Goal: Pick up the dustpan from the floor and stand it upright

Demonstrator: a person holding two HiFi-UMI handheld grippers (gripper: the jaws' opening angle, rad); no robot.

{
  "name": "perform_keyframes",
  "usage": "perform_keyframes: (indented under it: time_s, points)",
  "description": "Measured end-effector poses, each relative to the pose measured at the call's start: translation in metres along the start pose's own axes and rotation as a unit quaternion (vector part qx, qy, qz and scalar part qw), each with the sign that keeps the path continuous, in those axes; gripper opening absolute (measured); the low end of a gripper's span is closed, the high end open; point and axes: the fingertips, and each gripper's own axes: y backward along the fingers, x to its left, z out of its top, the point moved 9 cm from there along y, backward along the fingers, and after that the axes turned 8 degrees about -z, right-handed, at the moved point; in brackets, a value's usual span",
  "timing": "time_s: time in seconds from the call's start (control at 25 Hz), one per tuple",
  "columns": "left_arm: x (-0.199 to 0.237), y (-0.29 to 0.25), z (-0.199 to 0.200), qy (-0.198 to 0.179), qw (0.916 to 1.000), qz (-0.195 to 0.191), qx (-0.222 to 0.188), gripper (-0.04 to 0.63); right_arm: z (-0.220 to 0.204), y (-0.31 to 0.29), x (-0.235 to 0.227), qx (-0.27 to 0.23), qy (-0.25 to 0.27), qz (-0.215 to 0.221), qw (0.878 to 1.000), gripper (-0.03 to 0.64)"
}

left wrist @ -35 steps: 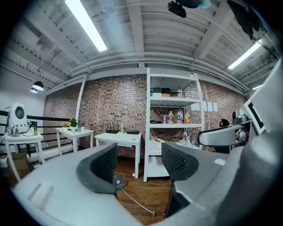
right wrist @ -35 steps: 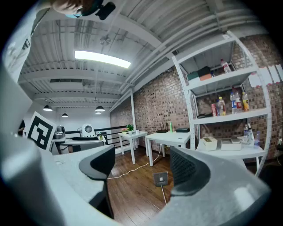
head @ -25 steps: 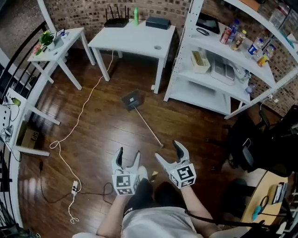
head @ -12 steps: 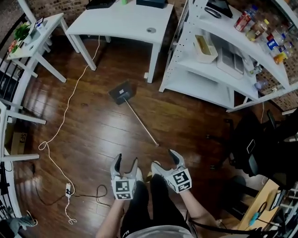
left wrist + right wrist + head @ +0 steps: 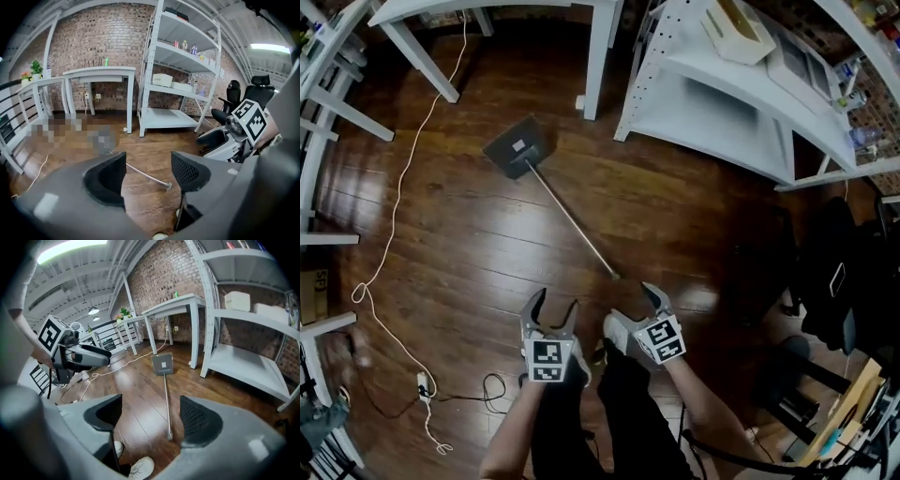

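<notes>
A dark grey dustpan [image 5: 517, 147] lies flat on the wooden floor, its long thin metal handle [image 5: 572, 220] running toward me and ending just ahead of my grippers. The right gripper view shows the pan [image 5: 162, 363] and its handle [image 5: 167, 401] pointing at me. Only the handle end [image 5: 161, 182] is sharp in the left gripper view. My left gripper [image 5: 549, 308] and right gripper [image 5: 630, 302] are both open and hold nothing, side by side a short way behind the handle's tip.
A white shelving rack [image 5: 741, 112] stands at the right, white table legs [image 5: 597, 58] at the back. A white cable [image 5: 389, 246] with a power strip [image 5: 421, 385] trails across the floor on the left. A black office chair [image 5: 839, 272] sits at the right. My shoes [image 5: 138, 468] are below.
The view has moved forward and tilted down: the dustpan sits nearer, the table top has left the frame. Both grippers stay open and close together.
</notes>
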Motion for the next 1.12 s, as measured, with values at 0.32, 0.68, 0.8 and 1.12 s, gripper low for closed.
perform_keyframes:
  time_s: [0.32,0.68,0.8,1.12]
  points:
    - [0.041,-0.090,-0.065,-0.059,0.9967,-0.054,0.011,0.318,-0.111,-0.091,-0.028,0.032,-0.019,-0.007,0.999,0.374]
    - [0.102,-0.189,-0.112,-0.161,0.9829,-0.086,0.025,0.329,-0.209,-0.193,-0.053,0.046,-0.029,0.006,0.998,0.374]
    - [0.115,-0.213,-0.116,-0.197,0.9755,-0.096,0.013,0.337,-0.232,-0.216,-0.060,0.029,-0.026,0.028,0.999,0.374]
    - [0.137,-0.253,-0.118,-0.185,0.9751,-0.111,-0.051,0.344,-0.261,-0.258,-0.071,-0.014,-0.026,0.040,0.999,0.374]
